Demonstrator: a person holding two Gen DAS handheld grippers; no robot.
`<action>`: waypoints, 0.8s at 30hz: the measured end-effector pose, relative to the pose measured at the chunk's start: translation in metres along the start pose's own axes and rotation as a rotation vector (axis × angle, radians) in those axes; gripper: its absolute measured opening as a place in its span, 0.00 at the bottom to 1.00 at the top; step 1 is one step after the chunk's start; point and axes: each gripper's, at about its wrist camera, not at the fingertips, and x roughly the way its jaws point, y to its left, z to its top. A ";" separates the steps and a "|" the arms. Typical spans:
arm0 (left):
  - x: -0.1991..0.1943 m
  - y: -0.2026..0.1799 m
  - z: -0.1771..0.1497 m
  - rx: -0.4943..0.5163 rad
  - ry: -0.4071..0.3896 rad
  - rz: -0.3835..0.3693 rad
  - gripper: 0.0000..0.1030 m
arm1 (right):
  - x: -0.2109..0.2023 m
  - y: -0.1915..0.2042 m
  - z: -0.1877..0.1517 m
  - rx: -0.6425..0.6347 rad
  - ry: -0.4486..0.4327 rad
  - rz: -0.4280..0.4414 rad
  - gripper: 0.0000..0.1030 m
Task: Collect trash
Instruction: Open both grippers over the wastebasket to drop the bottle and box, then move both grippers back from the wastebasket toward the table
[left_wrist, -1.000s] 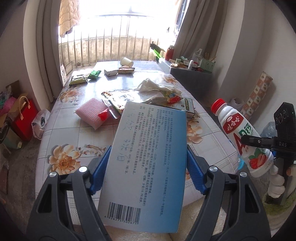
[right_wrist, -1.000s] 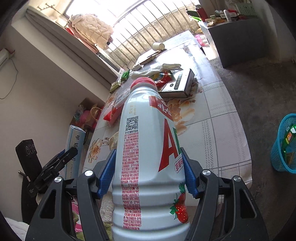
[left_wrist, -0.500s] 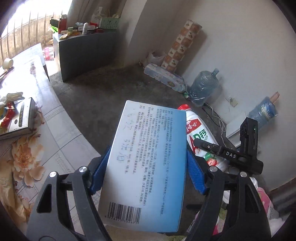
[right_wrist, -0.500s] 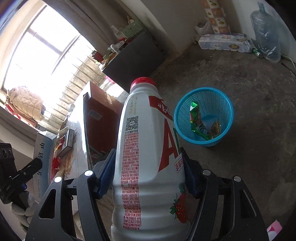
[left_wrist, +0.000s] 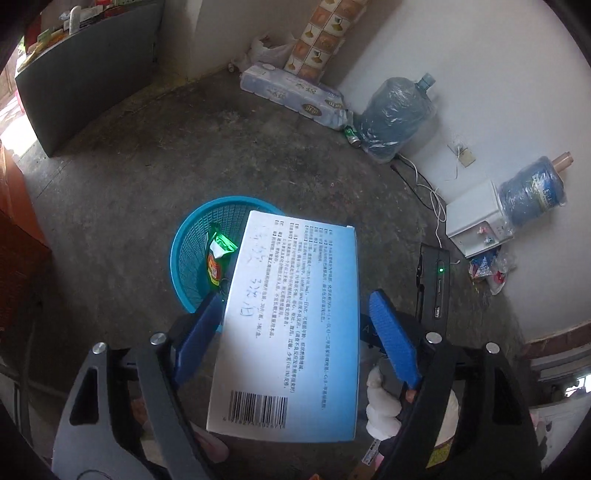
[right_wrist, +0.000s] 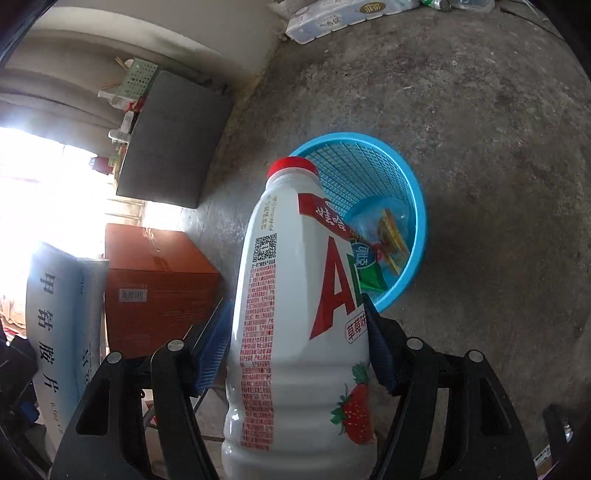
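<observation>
A blue-and-white medicine box (left_wrist: 291, 325) stands between the jaws of my left gripper (left_wrist: 295, 297), which are opening; the right pad (left_wrist: 391, 339) is clear of the box's edge. The box hangs over the blue mesh basket (left_wrist: 184, 243) on the floor, which holds snack wrappers (left_wrist: 218, 254). My right gripper (right_wrist: 295, 301) is also opening around a white strawberry-drink bottle (right_wrist: 295, 332) with a red cap, and a sliver of space shows at the left pad (right_wrist: 212, 343). The bottle's neck points at the basket (right_wrist: 417, 206). The box (right_wrist: 55, 332) also shows at the left.
An orange carton (right_wrist: 159, 291) and a grey cabinet (right_wrist: 173, 140) stand left of the basket. Along the wall lie a tissue pack (left_wrist: 295, 96), a wrapped water jug (left_wrist: 395, 114), a white dispenser (left_wrist: 476, 221) and cables (left_wrist: 424, 184). Bare concrete surrounds the basket.
Both grippers swung from the table down over the floor basket. Their jaws have widened, and the left gripper's right pad has come off the box.
</observation>
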 end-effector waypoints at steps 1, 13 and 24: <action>0.001 0.001 0.009 -0.012 -0.019 0.012 0.81 | 0.012 -0.005 0.008 0.010 0.011 -0.022 0.69; -0.076 0.041 -0.045 -0.055 -0.118 0.011 0.81 | 0.018 -0.043 -0.020 0.011 0.029 -0.072 0.69; -0.206 0.078 -0.131 -0.134 -0.329 0.013 0.81 | -0.076 0.028 -0.071 -0.247 -0.124 -0.084 0.69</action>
